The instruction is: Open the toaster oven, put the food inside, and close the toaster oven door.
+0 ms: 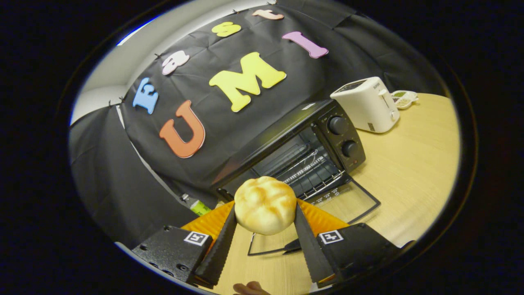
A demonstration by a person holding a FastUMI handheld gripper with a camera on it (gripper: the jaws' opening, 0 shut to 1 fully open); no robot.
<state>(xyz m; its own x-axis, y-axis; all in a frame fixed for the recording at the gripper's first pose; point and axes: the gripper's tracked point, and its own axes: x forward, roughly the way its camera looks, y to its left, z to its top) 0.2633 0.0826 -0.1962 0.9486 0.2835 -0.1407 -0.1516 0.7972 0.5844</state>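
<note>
A round, golden-brown bread bun (265, 205) sits between my two fingers, and the gripper (265, 213) is shut on it, holding it above the table. Just beyond the bun stands the black toaster oven (286, 147), tilted in my view. Its glass door (327, 209) lies folded down flat toward me, so the wire rack (311, 172) inside shows. Two round knobs (338, 125) sit on the panel at the oven's right end. Under the bun an orange ridged plate (213, 223) peeks out on both sides of my fingers.
A white pop-up toaster (368, 104) stands on the wooden table (409, 172) to the right of the oven, with a small white dish (404, 99) behind it. A green-labelled object (198, 207) lies left of the oven near the cloth wall. A fingertip (250, 288) shows below the fingers.
</note>
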